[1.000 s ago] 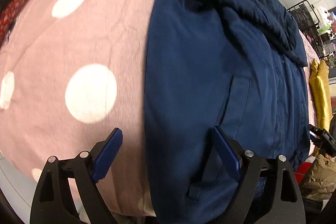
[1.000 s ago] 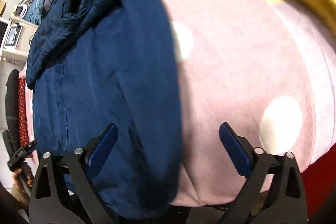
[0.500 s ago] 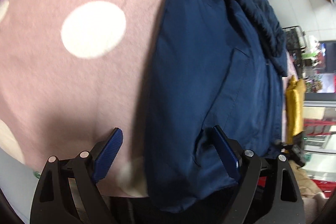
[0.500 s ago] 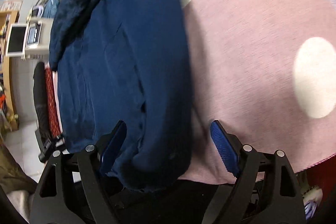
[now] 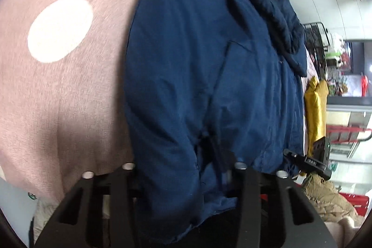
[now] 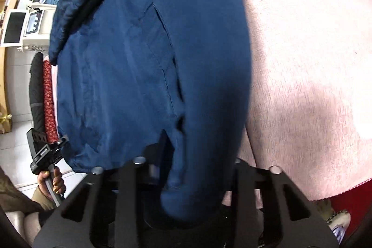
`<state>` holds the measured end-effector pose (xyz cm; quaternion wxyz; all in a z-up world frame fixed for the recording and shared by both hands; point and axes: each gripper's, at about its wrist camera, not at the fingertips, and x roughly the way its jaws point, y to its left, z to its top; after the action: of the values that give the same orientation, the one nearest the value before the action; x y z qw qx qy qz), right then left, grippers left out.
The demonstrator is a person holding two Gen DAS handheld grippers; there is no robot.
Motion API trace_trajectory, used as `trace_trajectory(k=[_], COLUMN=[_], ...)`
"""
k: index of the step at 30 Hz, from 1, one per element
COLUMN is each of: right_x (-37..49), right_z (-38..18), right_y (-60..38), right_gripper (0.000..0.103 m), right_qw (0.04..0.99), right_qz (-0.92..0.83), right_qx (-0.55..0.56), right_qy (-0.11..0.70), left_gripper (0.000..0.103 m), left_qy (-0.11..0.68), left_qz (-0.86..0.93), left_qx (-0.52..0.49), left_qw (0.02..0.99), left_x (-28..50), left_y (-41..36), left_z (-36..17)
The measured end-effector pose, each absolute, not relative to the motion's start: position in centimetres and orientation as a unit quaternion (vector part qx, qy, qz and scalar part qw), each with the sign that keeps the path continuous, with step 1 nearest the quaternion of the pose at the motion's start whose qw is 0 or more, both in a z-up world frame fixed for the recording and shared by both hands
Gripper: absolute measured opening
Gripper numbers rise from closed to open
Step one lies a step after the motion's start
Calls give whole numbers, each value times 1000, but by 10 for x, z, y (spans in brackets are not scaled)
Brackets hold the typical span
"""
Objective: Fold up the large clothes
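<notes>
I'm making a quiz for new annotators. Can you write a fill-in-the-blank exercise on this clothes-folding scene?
1. The garment being folded is dark ____.
2. It lies on a pink cloth patterned with white ____.
3. Fabric at the garment's near ____ sits between the closing jaws of each hand-held gripper: left, right.
4. Beyond the garment's far side in the left wrist view hangs a ____ fabric.

Missing words: blue; dots; hem; yellow

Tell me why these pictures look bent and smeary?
Left wrist view: fisheye lens bulges the navy jacket and polka-dot pink blanket; motion smear softens the hem. Right wrist view: same bulge, glare whitens the blanket, and the jacket's near fold is blurred.
</notes>
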<state>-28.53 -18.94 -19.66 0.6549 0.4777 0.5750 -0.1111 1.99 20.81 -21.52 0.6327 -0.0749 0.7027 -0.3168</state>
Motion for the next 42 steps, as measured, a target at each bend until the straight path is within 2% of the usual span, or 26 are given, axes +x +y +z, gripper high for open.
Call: trace_trajectory(k=[1,4,12,17,21,25,35,42], right_x=[-288,-294,-321,-339,-321,-303,-206,-144], right_z=[-193,-175,-152,-162,-172,-160,-91,-73], right_y=[-189,-186,-165,-153,-155,-159,-207,-293], right_gripper=[23,17,15,15,15,15,15,15], right_qw=[658,671,651,617,606,615,724,753], right_qz=[-110,-101,-77,-78,-87,-67,-9,-51], right_qx=[479,476,483,507,500,499,425,451], right_qy=[571,560,580,597,613,607,543,475], left_gripper=[24,19,17,17,16,16,15,15], left_qy=[703,706,741,767,770,756,661,605], left_qz=[-320,-340,-375,-343,-334,-357,-403,-378], left_qx=[-73,-72,-6,-30,-18,8,-27,-24], left_qw=[631,617,557,541,543,548,632,700], left_x=[20,14,-11,-19,-17,-10,78,174], left_y=[208,215,229,242,228,215,167,126], left_z=[-213,-201,-186,-206,-214,-195,-121,-91])
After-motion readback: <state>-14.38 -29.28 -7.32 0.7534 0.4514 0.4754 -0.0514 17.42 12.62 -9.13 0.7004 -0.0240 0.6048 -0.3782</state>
